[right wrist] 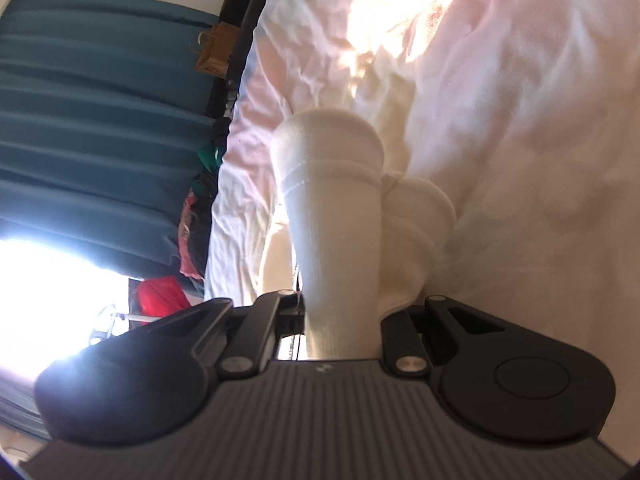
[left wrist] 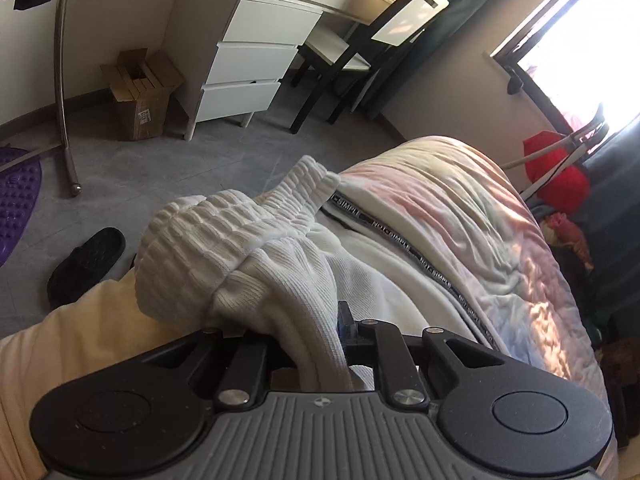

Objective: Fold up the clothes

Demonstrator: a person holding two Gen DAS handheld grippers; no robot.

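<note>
A white ribbed knit garment (left wrist: 248,240) with a gathered elastic band is bunched up over the bed's pastel tie-dye cover (left wrist: 460,200). A black tape with white lettering (left wrist: 400,240) runs along its side. My left gripper (left wrist: 308,320) is shut on a fold of it, and the cloth hides the fingertips. In the right wrist view, a ribbed cuff of the white garment (right wrist: 332,184) stands up from between the jaws of my right gripper (right wrist: 340,300), which is shut on it above the bed cover (right wrist: 520,120).
Beyond the bed edge lie grey floor, a black slipper (left wrist: 86,264), a purple mat (left wrist: 16,196), a cardboard box (left wrist: 140,92), a white drawer unit (left wrist: 248,68) and a chair (left wrist: 360,52). A red bundle (left wrist: 556,168) sits by the window. Teal curtains (right wrist: 100,120) hang alongside.
</note>
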